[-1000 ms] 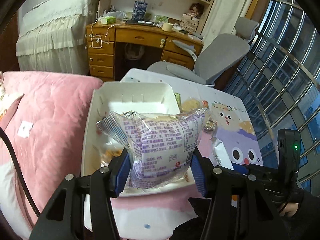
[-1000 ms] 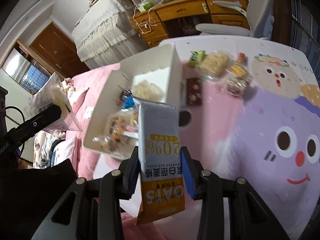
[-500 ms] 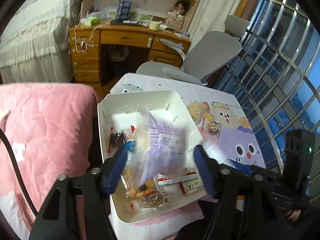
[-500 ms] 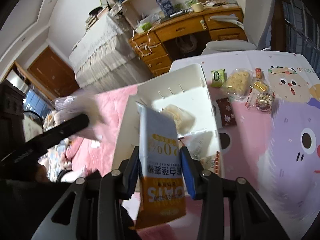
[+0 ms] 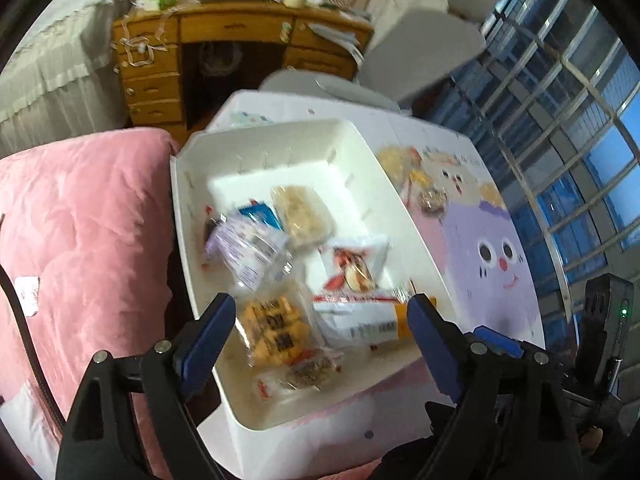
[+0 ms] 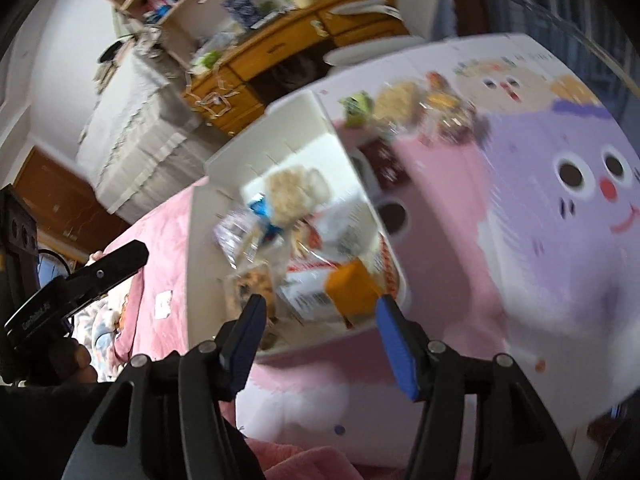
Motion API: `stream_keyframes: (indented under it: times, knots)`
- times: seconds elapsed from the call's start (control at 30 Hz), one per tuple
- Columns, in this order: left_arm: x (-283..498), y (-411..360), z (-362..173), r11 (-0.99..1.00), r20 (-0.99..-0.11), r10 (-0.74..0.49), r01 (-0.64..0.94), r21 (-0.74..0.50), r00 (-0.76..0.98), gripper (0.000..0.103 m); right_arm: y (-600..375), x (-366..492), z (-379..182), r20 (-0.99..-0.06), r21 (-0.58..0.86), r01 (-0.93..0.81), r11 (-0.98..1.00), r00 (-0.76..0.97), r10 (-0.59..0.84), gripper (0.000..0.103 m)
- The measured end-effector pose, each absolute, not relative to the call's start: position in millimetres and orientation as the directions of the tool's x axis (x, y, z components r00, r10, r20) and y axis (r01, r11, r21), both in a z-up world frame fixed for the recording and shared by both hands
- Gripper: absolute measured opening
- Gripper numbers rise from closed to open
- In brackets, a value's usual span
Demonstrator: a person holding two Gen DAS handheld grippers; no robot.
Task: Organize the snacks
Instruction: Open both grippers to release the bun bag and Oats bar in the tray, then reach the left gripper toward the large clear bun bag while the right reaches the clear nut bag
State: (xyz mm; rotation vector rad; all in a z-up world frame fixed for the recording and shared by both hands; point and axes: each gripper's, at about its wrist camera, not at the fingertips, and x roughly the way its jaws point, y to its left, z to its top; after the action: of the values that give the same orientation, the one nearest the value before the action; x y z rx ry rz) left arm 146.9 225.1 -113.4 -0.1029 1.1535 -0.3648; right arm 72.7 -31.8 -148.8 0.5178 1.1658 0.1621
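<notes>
Both grippers hover spread wide and empty over the near end of the white bin (image 5: 188, 216): left gripper (image 5: 318, 324), right gripper (image 6: 320, 320). Snack packets fill the bin, the purple-printed bag (image 5: 246, 246) left, the orange-ended oat packet (image 5: 360, 322) near right. More snacks (image 5: 424, 184) lie on the worktop (image 5: 496, 240) at right.

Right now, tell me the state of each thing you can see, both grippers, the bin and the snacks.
Left gripper: open, empty, above the bin.
Right gripper: open, empty.
White bin: open-topped, partly filled.
Purple-print clear bag: lying in the bin.
Orange and white oat packet: lying flat in the bin.
Loose snacks: on the table beside the bin, not yet sorted.
</notes>
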Motion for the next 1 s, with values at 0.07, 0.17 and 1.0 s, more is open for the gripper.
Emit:
stream_keyframes:
  times: [0.07, 0.17, 1.0]
  knots:
    - [149, 215, -117, 0.936, -0.894, -0.319, 0.251, -0.246, 0.314, 0.087, -38, 67, -151, -0.844, 0.458, 0.169, 0.873, 0.390, 0.368, 0.058]
    - [154, 200, -115, 0.925, -0.906, -0.331, 0.282, -0.255, 0.266, 0.087, -52, 61, -152, -0.857, 0.448, 0.228, 0.864, 0.384, 0.344, 0.059]
    - [287, 81, -66, 0.920, -0.956, -0.241, 0.352, -0.170, 0.166, 0.087, -150, 129, -179, -0.833, 0.490, 0.432, 0.757, 0.487, 0.262, 0.065]
